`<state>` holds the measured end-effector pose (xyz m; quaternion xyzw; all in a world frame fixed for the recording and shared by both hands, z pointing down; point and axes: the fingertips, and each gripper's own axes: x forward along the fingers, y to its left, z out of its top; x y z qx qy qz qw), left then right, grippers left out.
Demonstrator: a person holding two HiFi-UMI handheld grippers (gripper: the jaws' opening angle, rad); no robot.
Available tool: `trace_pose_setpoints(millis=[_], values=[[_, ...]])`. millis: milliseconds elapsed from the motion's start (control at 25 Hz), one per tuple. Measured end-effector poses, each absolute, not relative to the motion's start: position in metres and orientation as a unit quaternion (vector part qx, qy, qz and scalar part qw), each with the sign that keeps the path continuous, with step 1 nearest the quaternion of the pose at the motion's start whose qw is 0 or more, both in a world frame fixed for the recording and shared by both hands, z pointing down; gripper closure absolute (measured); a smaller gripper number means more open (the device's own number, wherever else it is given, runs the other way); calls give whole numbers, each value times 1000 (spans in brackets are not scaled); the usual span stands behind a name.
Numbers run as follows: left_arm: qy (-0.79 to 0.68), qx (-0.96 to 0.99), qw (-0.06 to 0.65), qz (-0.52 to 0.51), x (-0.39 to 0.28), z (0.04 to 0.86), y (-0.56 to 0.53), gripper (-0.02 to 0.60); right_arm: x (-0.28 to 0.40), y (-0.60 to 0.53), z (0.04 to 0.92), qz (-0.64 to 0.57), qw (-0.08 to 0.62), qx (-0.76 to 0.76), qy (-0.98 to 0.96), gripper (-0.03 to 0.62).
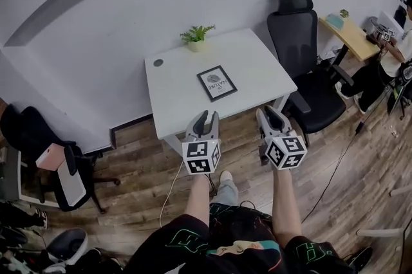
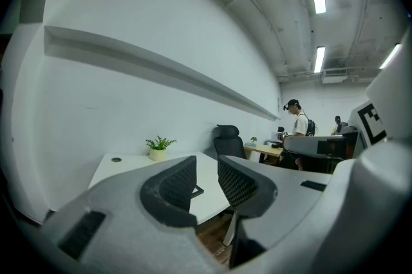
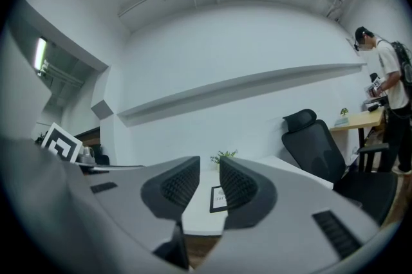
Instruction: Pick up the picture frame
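A black picture frame [image 1: 217, 83] with a pale print lies flat on the white table [image 1: 174, 92], right of its middle. Both grippers hover short of the table's near edge, over the wooden floor, and point toward it. My left gripper [image 1: 206, 117] is open with nothing between its jaws. My right gripper [image 1: 269, 113] is open too, also with nothing in it. In the left gripper view a corner of the frame [image 2: 196, 191] peeks between the jaws of the left gripper [image 2: 206, 166]. In the right gripper view the frame [image 3: 217, 199] shows through the gap of the right gripper [image 3: 209, 170].
A small potted plant [image 1: 197, 36] stands at the table's far edge. A black office chair [image 1: 302, 67] sits right of the table, beside a wooden desk [image 1: 351, 35] with a person [image 1: 396, 47]. Another chair [image 1: 58, 163] stands at the left. A cable runs across the floor.
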<state>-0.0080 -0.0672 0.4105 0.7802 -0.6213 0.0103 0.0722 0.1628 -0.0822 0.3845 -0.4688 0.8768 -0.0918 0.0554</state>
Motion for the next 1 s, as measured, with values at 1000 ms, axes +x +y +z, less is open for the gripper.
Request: trace_pose_setpoints(millis=[1000], values=[[-655, 722, 220, 4, -106, 514, -261, 471, 64, -311, 466, -158, -54, -446, 879, 487]])
